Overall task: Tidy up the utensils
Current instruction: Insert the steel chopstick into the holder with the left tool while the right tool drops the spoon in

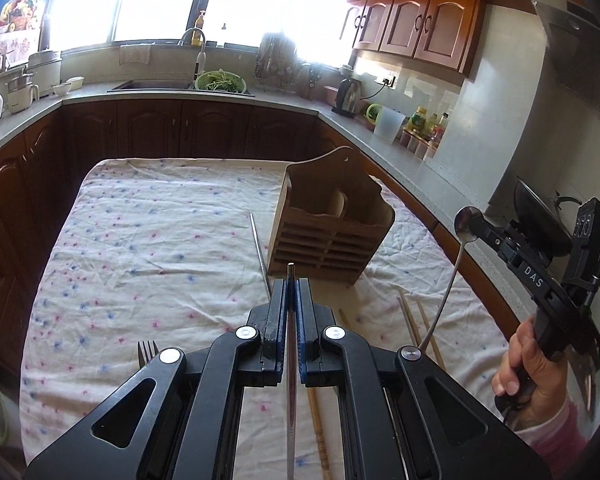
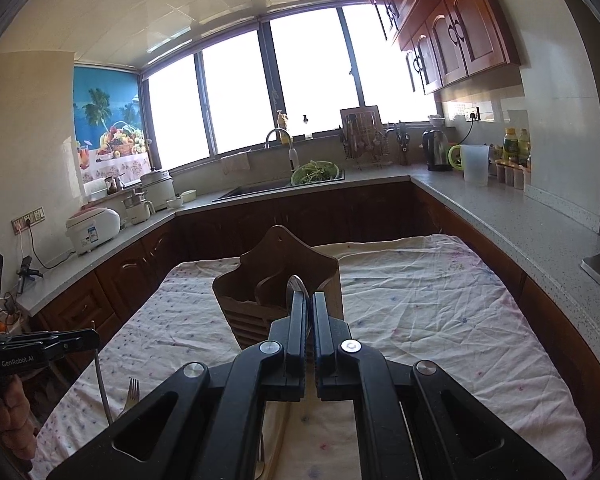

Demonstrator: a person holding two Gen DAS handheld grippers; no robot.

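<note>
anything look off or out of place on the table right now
Nothing spilled or broken. The oddities are just unsorted utensils: a metal chopstick lies loose on the cloth beside the wooden caddy, wooden chopsticks are scattered near it, and a fork sits apart at the near edge.

The wooden caddy [image 1: 330, 224] stands on the cloth-covered table [image 1: 140, 240], toward its right side. A metal chopstick [image 1: 260, 254] lies just left of it. Nearer, wooden chopsticks [image 1: 410, 320] lie to the right and a fork [image 1: 147, 350] to the left. Behind the table, the sink [image 1: 152, 85] sits in the counter.
</note>
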